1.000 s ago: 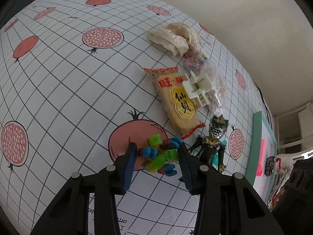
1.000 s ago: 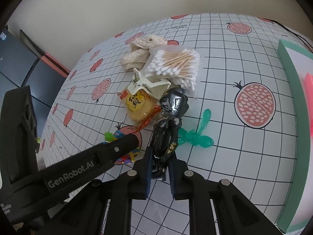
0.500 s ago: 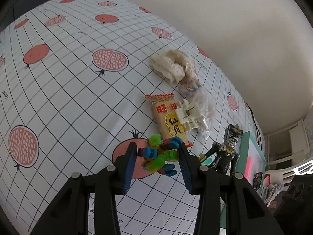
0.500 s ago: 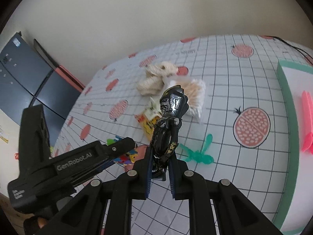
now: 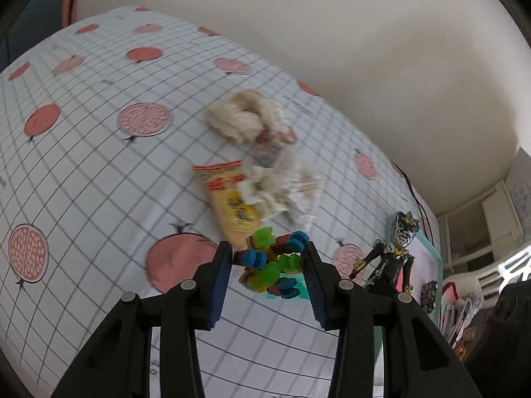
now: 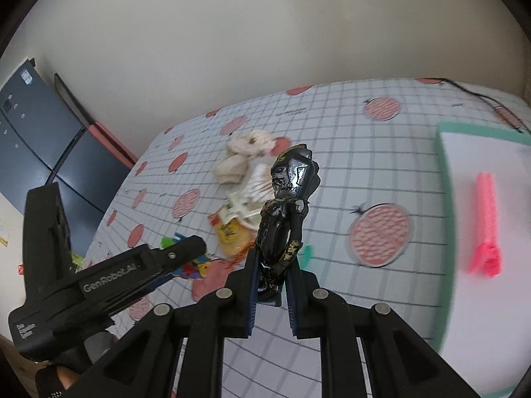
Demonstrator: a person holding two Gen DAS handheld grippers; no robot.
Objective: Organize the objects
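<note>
My left gripper (image 5: 267, 258) is shut on a cluster of green, blue and red toy blocks (image 5: 273, 263) and holds it above the tablecloth. My right gripper (image 6: 273, 265) is shut on the legs of a black and gold action figure (image 6: 287, 212), held upright in the air; the figure also shows at the right of the left wrist view (image 5: 390, 255). The left gripper body (image 6: 109, 275) shows in the right wrist view. A green-rimmed white tray (image 6: 478, 132) lies at the right with a pink comb-like item (image 6: 486, 222) in it.
On the pomegranate-print tablecloth (image 5: 83, 172) lie a yellow snack packet (image 5: 232, 205), a white hair claw (image 5: 262, 192), a bag of cotton swabs (image 5: 305, 192), a cream crocheted cloth (image 5: 242, 119) and a green plastic propeller toy (image 6: 307, 253). A dark cabinet (image 6: 36, 146) stands at the left.
Both grippers have lifted their loads off the table and moved up and to the right, toward the tray. The table items look smaller and farther away.
</note>
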